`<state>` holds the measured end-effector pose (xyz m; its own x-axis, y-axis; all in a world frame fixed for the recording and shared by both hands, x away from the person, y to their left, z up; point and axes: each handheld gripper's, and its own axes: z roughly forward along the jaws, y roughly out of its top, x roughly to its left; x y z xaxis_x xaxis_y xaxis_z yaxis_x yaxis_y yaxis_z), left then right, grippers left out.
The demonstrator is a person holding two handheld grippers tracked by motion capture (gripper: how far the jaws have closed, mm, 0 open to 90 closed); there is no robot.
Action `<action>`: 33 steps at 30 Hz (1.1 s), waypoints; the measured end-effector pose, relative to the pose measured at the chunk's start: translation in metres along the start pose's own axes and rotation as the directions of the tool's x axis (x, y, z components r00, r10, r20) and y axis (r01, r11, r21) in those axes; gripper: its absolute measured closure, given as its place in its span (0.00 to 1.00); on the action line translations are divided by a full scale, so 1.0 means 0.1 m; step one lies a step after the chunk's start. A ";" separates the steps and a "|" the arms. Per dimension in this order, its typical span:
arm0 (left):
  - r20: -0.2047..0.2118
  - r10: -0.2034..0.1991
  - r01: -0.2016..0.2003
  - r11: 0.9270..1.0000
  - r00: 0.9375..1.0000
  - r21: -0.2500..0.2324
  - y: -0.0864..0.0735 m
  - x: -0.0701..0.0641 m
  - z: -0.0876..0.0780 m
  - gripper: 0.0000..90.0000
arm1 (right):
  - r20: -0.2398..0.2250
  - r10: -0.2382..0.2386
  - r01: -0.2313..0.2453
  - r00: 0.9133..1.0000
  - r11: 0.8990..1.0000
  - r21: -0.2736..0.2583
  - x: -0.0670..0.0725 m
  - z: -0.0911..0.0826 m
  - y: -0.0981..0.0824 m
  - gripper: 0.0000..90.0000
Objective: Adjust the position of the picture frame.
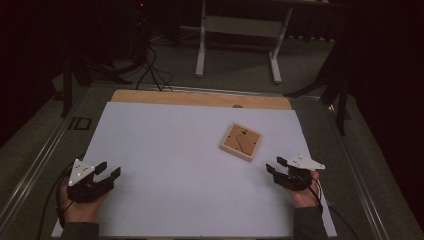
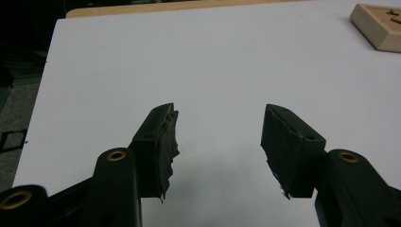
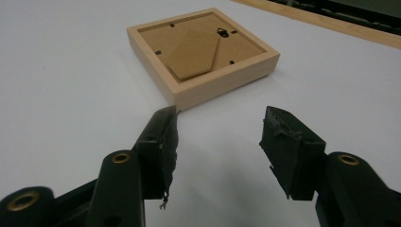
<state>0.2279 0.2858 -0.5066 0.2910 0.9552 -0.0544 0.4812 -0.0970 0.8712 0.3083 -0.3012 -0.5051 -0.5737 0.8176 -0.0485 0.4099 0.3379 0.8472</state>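
Your left gripper point(image 1: 110, 171) has its jaws apart with nothing between them; your right gripper point(image 1: 275, 167) likewise, jaws apart and empty. Both rest low over a white sheet point(image 1: 175, 150) that covers a wooden table point(image 1: 200, 98). Beyond lie grey carpet and a white stand point(image 1: 239, 37) in a dark room. The frame point(image 1: 241, 141) lies face down on the sheet, just ahead of your right gripper, well apart from your left. It is light wood with a brown backing. The right gripper view shows its folded prop and hanger point(image 3: 221, 32); the left gripper view catches one corner.
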 end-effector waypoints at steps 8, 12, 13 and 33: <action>0.006 0.013 -0.013 1.000 1.000 0.004 0.00 -0.03 0.02 0.51 | -0.015 -0.009 0.009 1.000 0.999 -0.038 0.02 0.00 0.15 0.54; 0.009 0.018 -0.018 1.000 1.000 0.008 0.00 -0.05 0.03 0.51 | -0.016 -0.018 0.017 1.000 0.999 -0.041 0.02 0.01 0.19 0.57; 0.009 0.018 -0.019 1.000 1.000 0.008 0.00 -0.05 0.04 0.51 | -0.014 -0.021 0.020 1.000 0.999 -0.043 0.02 0.01 0.21 0.59; 0.007 0.012 -0.013 1.000 1.000 0.009 0.01 -0.05 0.05 0.51 | 0.021 -0.035 0.036 0.999 0.998 -0.050 0.03 0.24 0.47 0.71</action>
<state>0.2309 0.2792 -0.5083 0.3027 0.9519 -0.0469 0.4848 -0.1114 0.8675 0.3430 -0.2721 -0.4777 -0.5725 0.8150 -0.0897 0.3529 0.3437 0.8703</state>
